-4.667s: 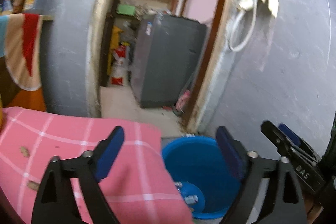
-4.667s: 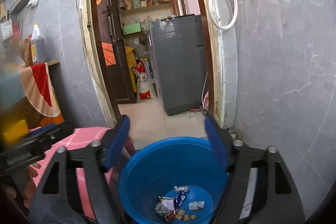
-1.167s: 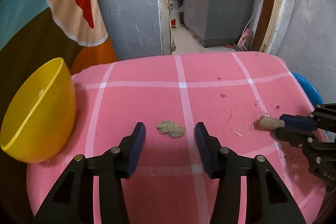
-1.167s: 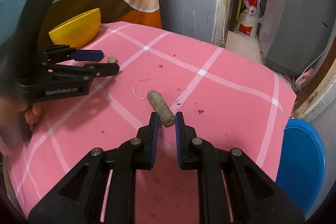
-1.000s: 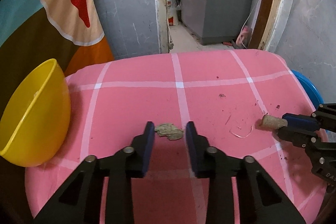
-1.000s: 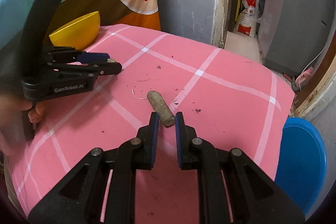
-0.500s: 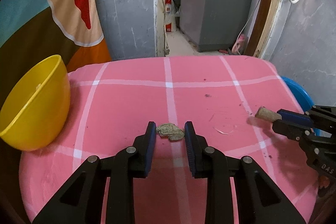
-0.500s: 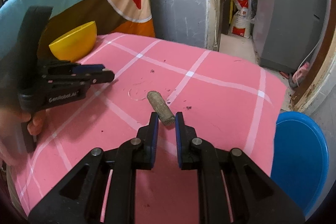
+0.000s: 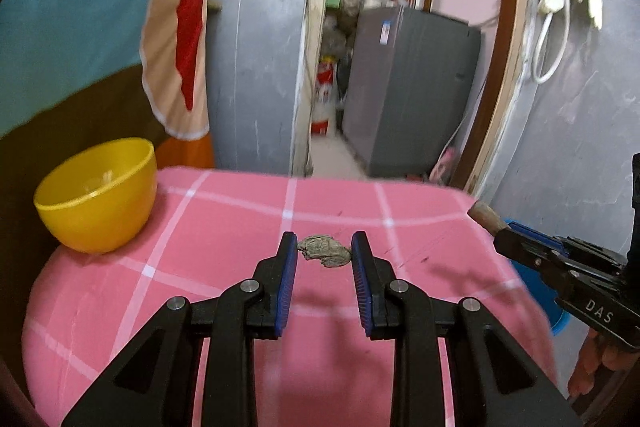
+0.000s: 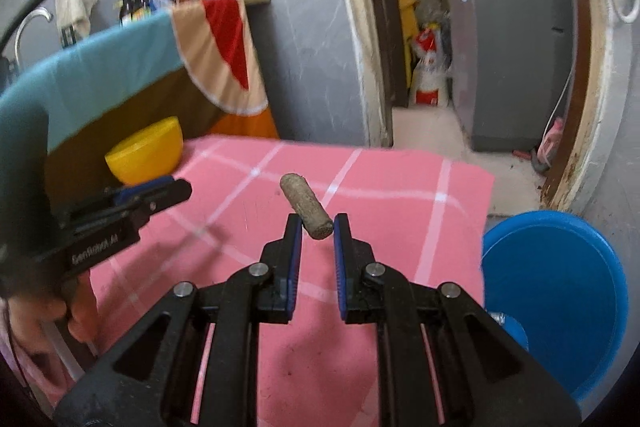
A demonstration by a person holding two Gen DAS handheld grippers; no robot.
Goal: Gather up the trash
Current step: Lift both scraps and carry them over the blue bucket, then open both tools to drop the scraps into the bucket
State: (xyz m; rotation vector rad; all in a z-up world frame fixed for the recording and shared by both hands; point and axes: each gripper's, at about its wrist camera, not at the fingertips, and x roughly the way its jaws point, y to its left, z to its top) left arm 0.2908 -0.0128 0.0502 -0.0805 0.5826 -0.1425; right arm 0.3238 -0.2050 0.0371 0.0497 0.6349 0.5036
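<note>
My left gripper [image 9: 324, 247] is shut on a crumpled grey-brown scrap [image 9: 325, 251], held a little above the pink checked tablecloth [image 9: 224, 227]. A brown cork-like cylinder [image 10: 306, 211] is clamped at its near end between the blue pads of my right gripper [image 10: 317, 225], also lifted off the cloth. In the left wrist view the right gripper [image 9: 498, 229] comes in from the right edge, the cork [image 9: 485, 218] sticking out of its tip. The left gripper [image 10: 176, 191] shows at the left of the right wrist view. A blue tub [image 10: 560, 291] stands on the floor beside the table's right end.
A yellow bowl [image 9: 96, 195] sits at the table's left end, next to a hanging multicoloured cloth [image 9: 80, 39]. Behind the table is a grey wall and a doorway to a room with a grey appliance [image 9: 408, 91]. A hand [image 10: 76, 315] holds the left gripper.
Both grippers have risen off the cloth with their pieces held, and both views have tilted up, showing more wall and doorway. The blue tub looms larger in the right wrist view.
</note>
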